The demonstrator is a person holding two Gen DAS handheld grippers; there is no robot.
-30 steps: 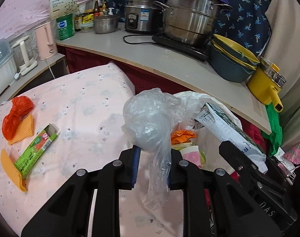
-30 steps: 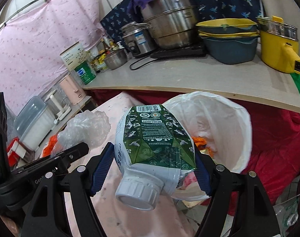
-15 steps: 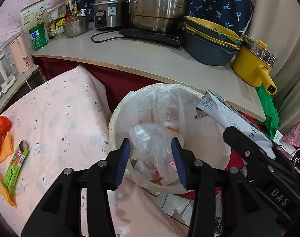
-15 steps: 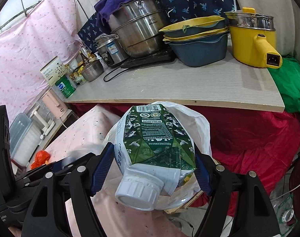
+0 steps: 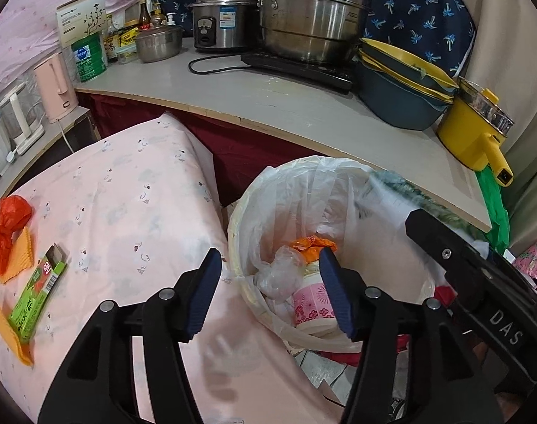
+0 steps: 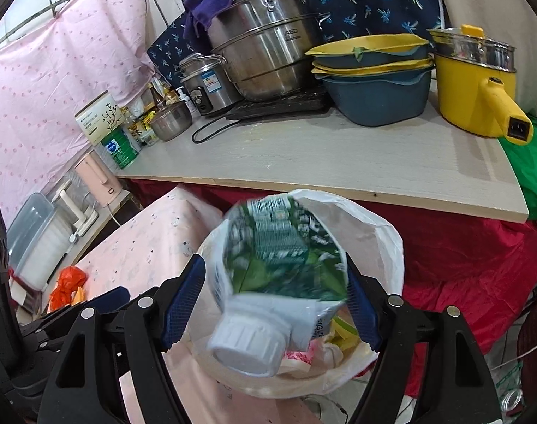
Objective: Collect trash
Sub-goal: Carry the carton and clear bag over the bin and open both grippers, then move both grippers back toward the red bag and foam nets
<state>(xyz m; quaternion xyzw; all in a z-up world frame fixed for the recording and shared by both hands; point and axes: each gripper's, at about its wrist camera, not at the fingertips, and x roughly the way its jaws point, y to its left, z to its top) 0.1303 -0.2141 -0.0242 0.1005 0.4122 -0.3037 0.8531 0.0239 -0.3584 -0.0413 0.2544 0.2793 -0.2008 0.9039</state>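
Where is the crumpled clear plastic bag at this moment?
In the left wrist view the clear plastic bag lies inside the lined trash bin, beside an orange wrapper and a pink paper cup, below the open left gripper.

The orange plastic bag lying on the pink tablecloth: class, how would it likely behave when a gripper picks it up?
The orange plastic bag looks crumpled and thin, so it is probably floppy and would sag from the gripper. It seems light for its size. Its glossy film may be slippery, so a pinch on a fold probably holds better than one on a smooth face.
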